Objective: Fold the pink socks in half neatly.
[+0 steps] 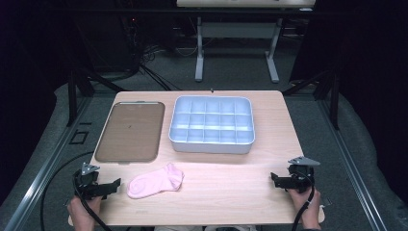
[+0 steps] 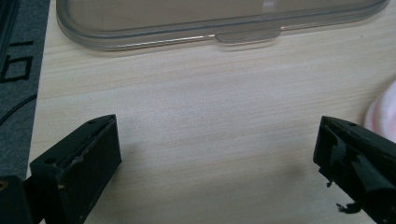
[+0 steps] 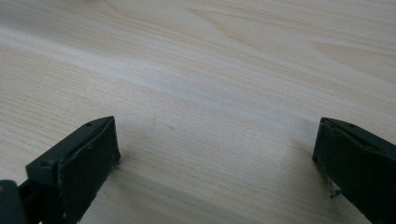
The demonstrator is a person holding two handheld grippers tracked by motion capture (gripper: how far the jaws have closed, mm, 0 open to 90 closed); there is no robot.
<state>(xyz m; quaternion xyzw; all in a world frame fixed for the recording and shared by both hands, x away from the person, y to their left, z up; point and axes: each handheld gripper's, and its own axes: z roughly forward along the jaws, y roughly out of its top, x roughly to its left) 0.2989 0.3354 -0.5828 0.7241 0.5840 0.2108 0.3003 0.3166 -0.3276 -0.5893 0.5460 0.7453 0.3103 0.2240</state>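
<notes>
A pink sock (image 1: 155, 181) lies flat on the wooden table (image 1: 226, 183) near its front left. My left gripper (image 1: 117, 184) rests at the front left corner, open, with its jaws just left of the sock. In the left gripper view the jaws of my left gripper (image 2: 217, 154) stand wide apart over bare wood, and the sock's edge (image 2: 380, 112) shows at the right. My right gripper (image 1: 273, 179) sits at the front right of the table, open and holding nothing. The right gripper view shows the right gripper (image 3: 215, 154) with its jaws spread over bare wood.
A light blue divided tray (image 1: 211, 125) with several compartments stands at the back middle. A brown translucent lid (image 1: 130, 131) lies flat at the back left; its front rim (image 2: 219, 32) is near my left gripper. Cables trail off the front edge.
</notes>
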